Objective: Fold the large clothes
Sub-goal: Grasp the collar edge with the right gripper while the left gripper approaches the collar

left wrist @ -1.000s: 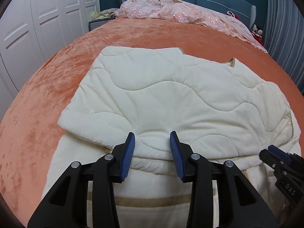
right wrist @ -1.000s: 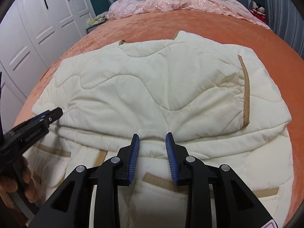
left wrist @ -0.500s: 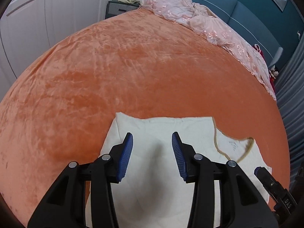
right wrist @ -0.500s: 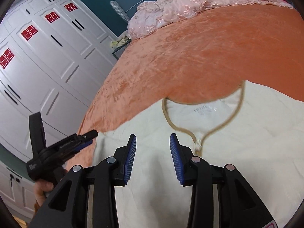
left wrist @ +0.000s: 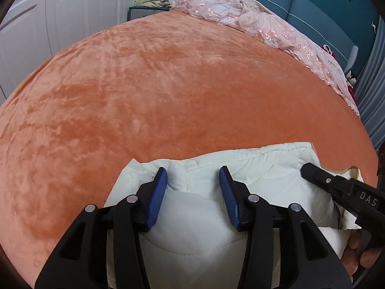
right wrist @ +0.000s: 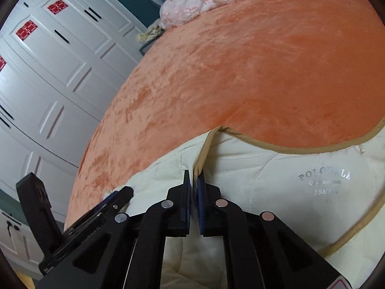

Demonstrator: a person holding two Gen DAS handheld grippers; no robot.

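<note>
Right now the cream quilted jacket [left wrist: 240,185] sits at the near edge of the orange bed [left wrist: 180,84], far end toward the cameras, tan-trimmed neckline [right wrist: 288,145] and printed label [right wrist: 324,177] showing in the right view.

Left gripper [left wrist: 192,180]: fingers wide apart, straddling a raised puff of fabric at the jacket's corner, nothing pinched. Right gripper [right wrist: 193,183]: fingers nearly together, clamped on the cream edge just beside the neckline trim. How many layers are caught, can't tell.

Risks, as I judge them:
- Left side ungripped. If the right one pulls first, the jacket lifts from one corner only, skews, and the fold comes out crooked.
- Left fingers may close on just the top puff rather than the full edge; a padded layer like this would likely slide out or drag only one ply.
- Right grip is near the trim seam, at a thin bite. Bulky quilting is heavy-ish for that, so it could slip mid-lift.
- Plush bed cover looks grabby; dragging rather than lifting may bunch the lower layers and undo the existing fold.
- Grippers are close together, right tip visible in the left view [left wrist: 312,172], so closing or crossing moves could knock them.
- Pink bedding [left wrist: 240,19] at the headboard is well apart, no issue.
</note>
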